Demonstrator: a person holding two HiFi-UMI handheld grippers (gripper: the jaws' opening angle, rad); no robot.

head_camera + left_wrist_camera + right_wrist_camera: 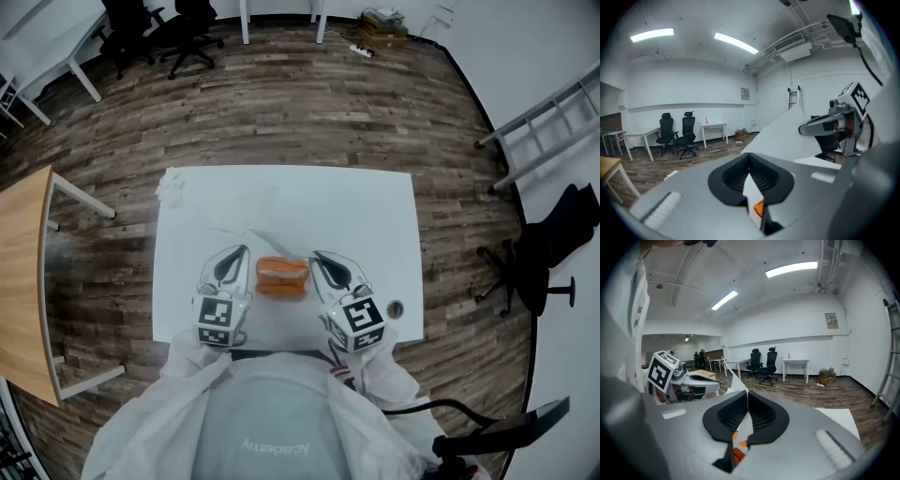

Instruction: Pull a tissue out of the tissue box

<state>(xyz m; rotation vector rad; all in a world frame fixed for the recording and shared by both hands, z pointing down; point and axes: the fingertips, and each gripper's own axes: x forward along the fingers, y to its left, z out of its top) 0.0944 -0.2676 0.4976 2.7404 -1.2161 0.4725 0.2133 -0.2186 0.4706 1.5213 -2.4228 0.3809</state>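
Shut tip to tip, both pairs of jaws show no gap where the pads meet: the left gripper [750, 156] shows only a narrow slit lower down, filled with white and a bit of orange, and the right gripper [747, 393] shows the same white and orange behind its closed pads. Whether that white is tissue or tabletop cannot be told. Dark wood-plank floor [281, 112] surrounds a white table [281, 197], with a wooden desk [23, 281] off to the left, black office chairs [155, 33] at the far left and a ladder [553, 117] leaning at the right. On the near part of the table sits the orange tissue box [282, 277], with a pale strip along its top. It lies between the two grippers, the left one just beside its left end and the right one just beside its right end. A crumpled white tissue [170, 185] lies at the table's far left corner, well apart from the box. A small dark round thing [395, 307] rests near the table's right edge.
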